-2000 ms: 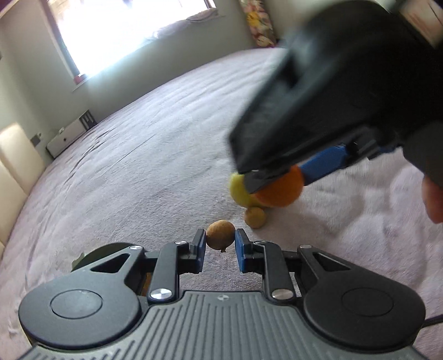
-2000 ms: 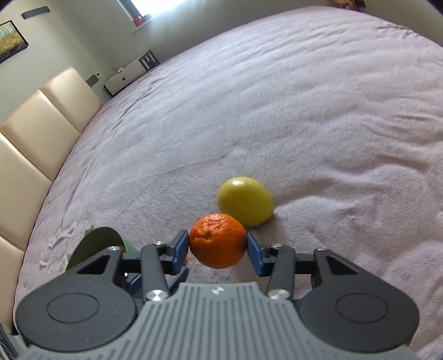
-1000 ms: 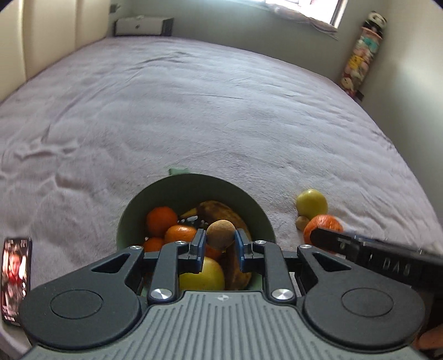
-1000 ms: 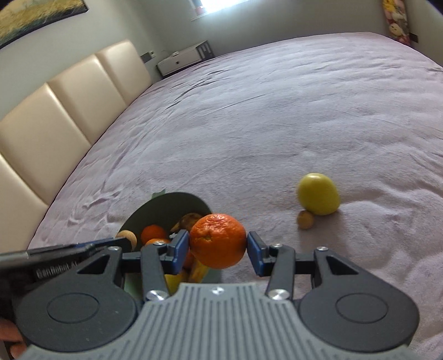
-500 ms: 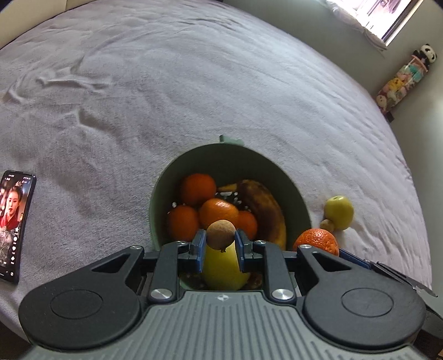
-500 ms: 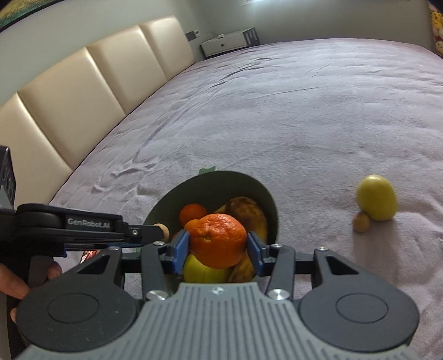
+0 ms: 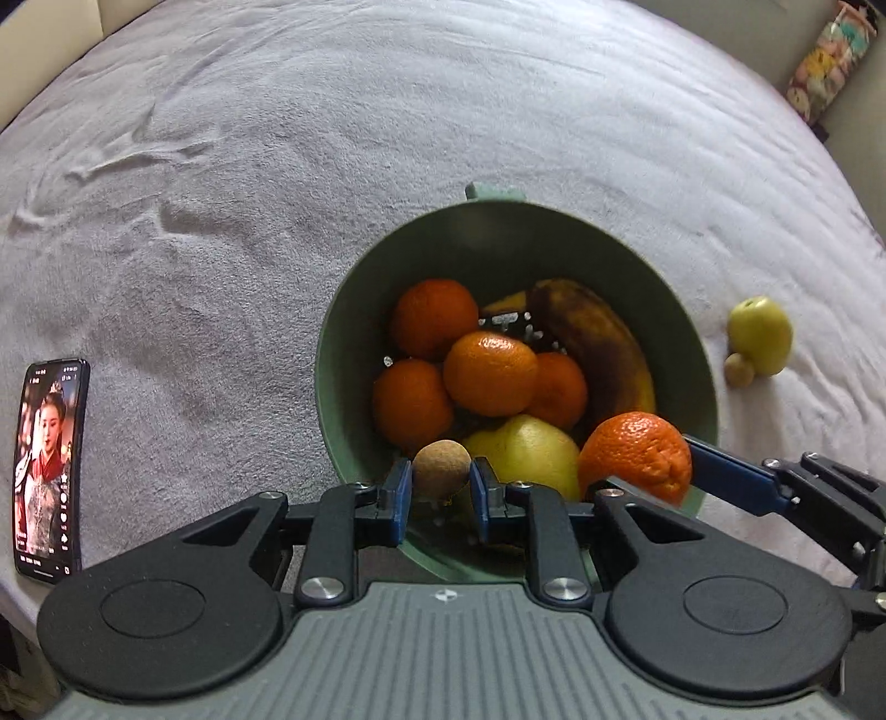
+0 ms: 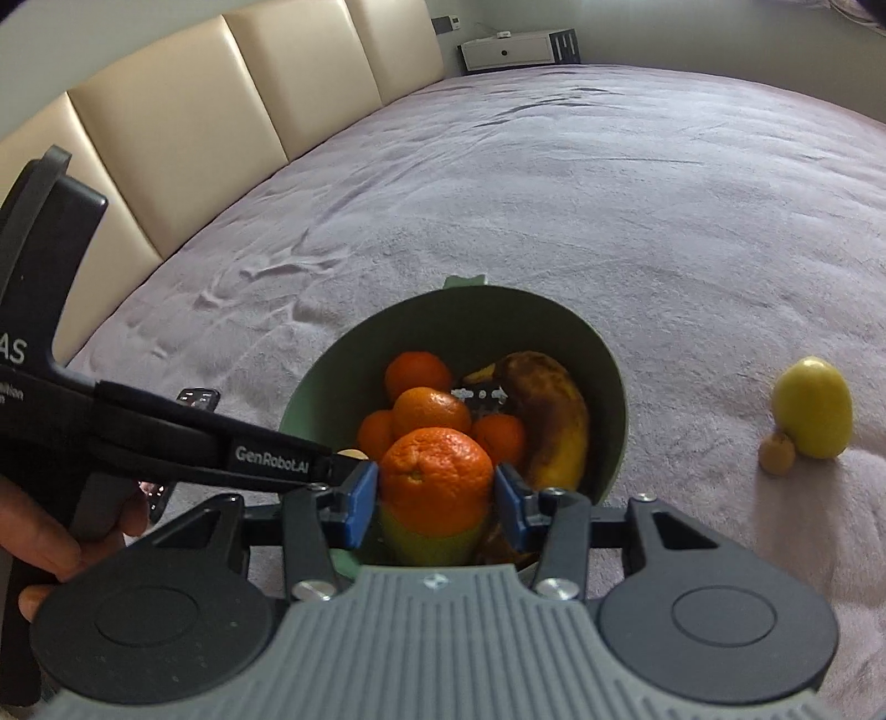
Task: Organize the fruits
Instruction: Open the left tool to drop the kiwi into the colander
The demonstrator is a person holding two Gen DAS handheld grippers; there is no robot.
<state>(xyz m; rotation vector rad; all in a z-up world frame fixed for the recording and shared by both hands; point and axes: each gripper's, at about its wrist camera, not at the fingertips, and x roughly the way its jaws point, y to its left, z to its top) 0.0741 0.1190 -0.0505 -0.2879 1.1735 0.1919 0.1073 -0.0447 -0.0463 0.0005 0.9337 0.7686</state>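
Observation:
A green bowl [image 7: 343, 310] [image 8: 554, 327] on the grey bedspread holds several oranges, a browned banana [image 7: 598, 332] [image 8: 554, 421] and a yellow-green fruit [image 7: 526, 448]. My left gripper [image 7: 441, 487] is shut on a small brown fruit [image 7: 441, 464] over the bowl's near rim. My right gripper [image 8: 437, 493] is shut on an orange [image 8: 437, 476] [image 7: 637, 451] above the bowl's near side, beside the left gripper [image 8: 338, 462]. A yellow-green fruit [image 7: 760, 334] [image 8: 812, 407] and a small brown fruit [image 7: 739, 369] [image 8: 777, 452] lie on the bedspread right of the bowl.
A phone [image 7: 50, 471] with a lit screen lies on the bedspread left of the bowl. A cream padded headboard [image 8: 183, 122] runs along the left. A low white cabinet [image 8: 515, 52] stands at the far wall. A hand [image 8: 39, 537] grips the left tool.
Both grippers have carried their fruit from the loose pile to above the bowl and come in lower over its near rim. Both stay shut.

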